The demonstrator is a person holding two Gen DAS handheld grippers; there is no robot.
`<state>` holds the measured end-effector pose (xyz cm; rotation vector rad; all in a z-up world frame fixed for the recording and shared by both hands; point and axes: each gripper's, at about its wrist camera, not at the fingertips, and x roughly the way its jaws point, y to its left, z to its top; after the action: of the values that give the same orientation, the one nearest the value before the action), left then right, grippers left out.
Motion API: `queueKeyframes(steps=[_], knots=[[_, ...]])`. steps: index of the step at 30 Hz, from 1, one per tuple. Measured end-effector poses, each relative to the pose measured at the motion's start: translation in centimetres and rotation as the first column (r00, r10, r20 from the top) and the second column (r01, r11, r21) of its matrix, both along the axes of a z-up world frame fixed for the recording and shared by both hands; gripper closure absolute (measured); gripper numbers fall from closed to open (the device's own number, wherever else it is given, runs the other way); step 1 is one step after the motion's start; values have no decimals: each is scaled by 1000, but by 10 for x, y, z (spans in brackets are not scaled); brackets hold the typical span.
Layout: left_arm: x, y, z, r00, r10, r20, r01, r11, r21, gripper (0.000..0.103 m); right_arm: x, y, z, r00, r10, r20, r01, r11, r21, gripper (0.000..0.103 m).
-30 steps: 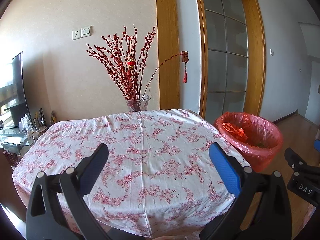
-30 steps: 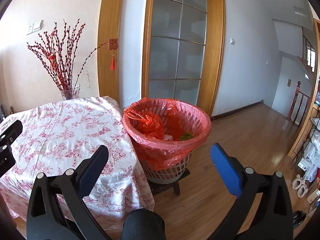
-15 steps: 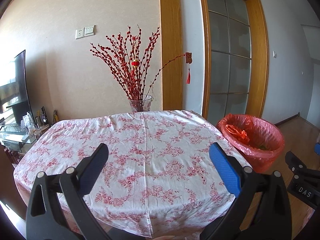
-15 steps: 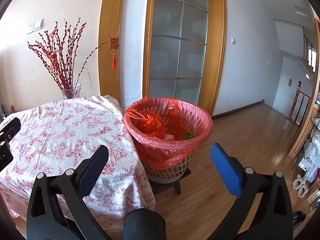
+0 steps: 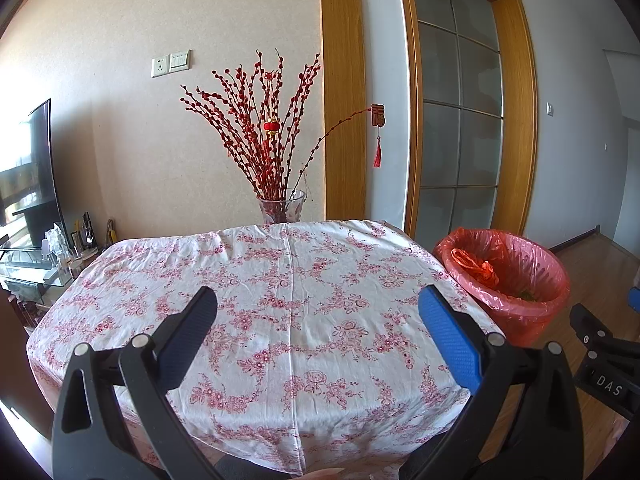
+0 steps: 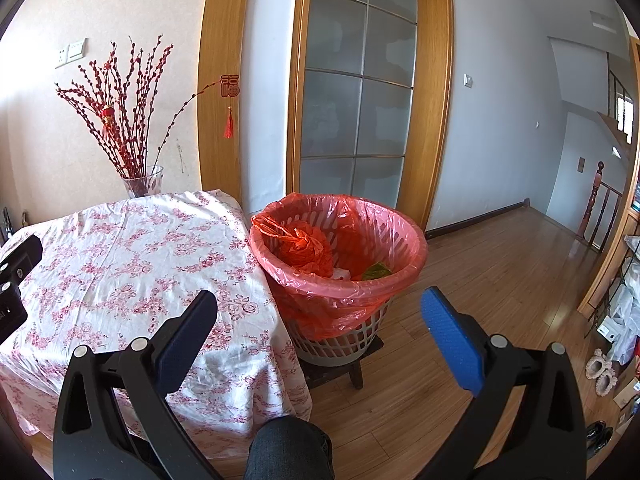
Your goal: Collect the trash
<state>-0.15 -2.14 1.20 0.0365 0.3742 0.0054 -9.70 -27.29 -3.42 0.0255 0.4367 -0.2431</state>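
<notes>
A white basket lined with a red plastic bag (image 6: 340,276) stands on a low stool to the right of the table; it also shows in the left wrist view (image 5: 504,276). Inside lie a tied orange bag (image 6: 306,246) and some scraps. My left gripper (image 5: 316,320) is open and empty above the near part of the floral tablecloth (image 5: 280,280). My right gripper (image 6: 318,320) is open and empty in front of the basket. No loose trash shows on the cloth.
A glass vase of red branches (image 5: 280,208) stands at the table's far edge. A TV and glass stand (image 5: 28,216) are at the left. A wooden-framed glass door (image 6: 356,112) is behind the basket. Wood floor (image 6: 500,280) runs right; slippers and shelves (image 6: 608,344) sit at far right.
Both grippers have drawn back and risen slightly, so the table and basket sit lower and smaller in view. Both stay open and empty.
</notes>
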Motion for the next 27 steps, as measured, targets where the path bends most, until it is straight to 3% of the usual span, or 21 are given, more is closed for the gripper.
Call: queueKeyframes(steps=[27], knots=[[0,-1,-3,1000,-7,-15,7,1000,-8,5,0,0,0,1000,1,4,-1,1000,1,2]])
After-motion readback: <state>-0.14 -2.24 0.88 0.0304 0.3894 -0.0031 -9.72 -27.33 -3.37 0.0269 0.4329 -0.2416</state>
